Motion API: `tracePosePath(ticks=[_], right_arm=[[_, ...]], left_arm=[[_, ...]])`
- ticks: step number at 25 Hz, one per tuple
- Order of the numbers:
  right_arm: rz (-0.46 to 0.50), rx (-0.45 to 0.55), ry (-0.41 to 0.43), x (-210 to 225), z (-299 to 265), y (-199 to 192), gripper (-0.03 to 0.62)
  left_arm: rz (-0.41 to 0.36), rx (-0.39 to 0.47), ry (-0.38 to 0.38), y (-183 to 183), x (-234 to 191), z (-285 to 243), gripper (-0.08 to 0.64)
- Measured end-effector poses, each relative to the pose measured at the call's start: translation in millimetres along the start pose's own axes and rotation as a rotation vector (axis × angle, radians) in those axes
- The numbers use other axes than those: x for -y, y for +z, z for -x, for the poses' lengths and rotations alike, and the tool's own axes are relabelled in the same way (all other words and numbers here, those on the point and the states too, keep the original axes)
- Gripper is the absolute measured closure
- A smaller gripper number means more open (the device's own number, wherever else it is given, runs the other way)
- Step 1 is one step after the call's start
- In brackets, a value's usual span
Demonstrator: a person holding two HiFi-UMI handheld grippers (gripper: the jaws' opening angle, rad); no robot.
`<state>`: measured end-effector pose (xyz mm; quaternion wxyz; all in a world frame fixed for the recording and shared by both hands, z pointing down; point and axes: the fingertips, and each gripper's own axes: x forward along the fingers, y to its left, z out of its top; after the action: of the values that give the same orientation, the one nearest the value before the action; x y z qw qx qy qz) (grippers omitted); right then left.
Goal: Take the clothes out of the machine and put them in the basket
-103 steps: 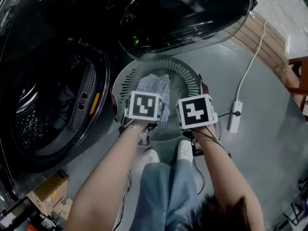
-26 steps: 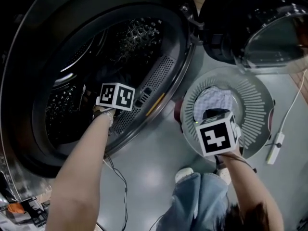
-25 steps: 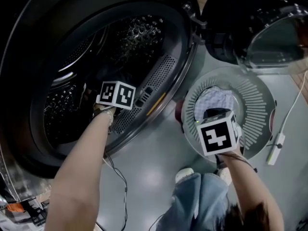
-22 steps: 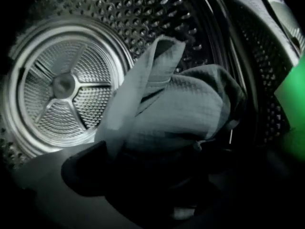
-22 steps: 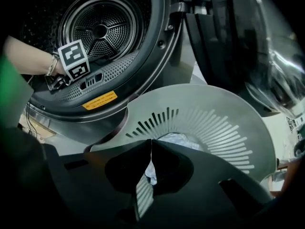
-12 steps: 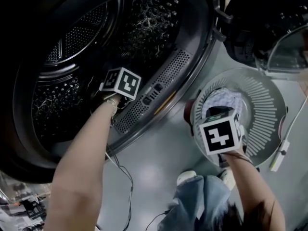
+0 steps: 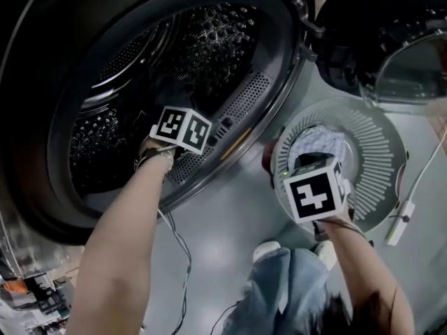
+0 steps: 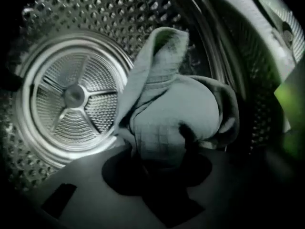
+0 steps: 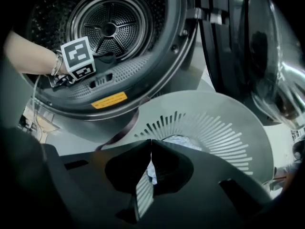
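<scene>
Inside the machine's drum, a grey checked cloth rises in a bunched fold. My left gripper is at its lower end; its jaws have just been closing with the cloth between them, and they now pinch it. In the head view only that gripper's marker cube shows, at the drum's mouth. My right gripper is shut on nothing and hangs over the round grey basket. A light patterned cloth lies in the basket.
The machine's door stands open above the basket, to its right. A white power strip with its cable lies on the grey floor to the right. The person's shoes are just in front of the basket. Clutter sits at the bottom left.
Four seconds ago both grippers hung over the basket; the left has since reached into the drum. Over the last second the right gripper has stayed over the basket.
</scene>
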<state>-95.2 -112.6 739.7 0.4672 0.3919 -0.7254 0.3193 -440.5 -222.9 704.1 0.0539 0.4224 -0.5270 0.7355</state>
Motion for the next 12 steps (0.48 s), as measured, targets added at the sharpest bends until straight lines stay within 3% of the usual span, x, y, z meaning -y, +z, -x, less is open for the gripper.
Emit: tracePosePath(ticks=[7,12], right_arm=[[0.02,0.038,0.012,-2.1,45.2,6.8,0.588],[0.004,0.029,0.006,9.1,72.4,-1.0,0.588]], left_arm=[[0.02,0.007,0.034,-8.6,-13.0,41.3,0.4],[-0.009,0.023,0.056,-8.9,-16.9,71.1,0.4]])
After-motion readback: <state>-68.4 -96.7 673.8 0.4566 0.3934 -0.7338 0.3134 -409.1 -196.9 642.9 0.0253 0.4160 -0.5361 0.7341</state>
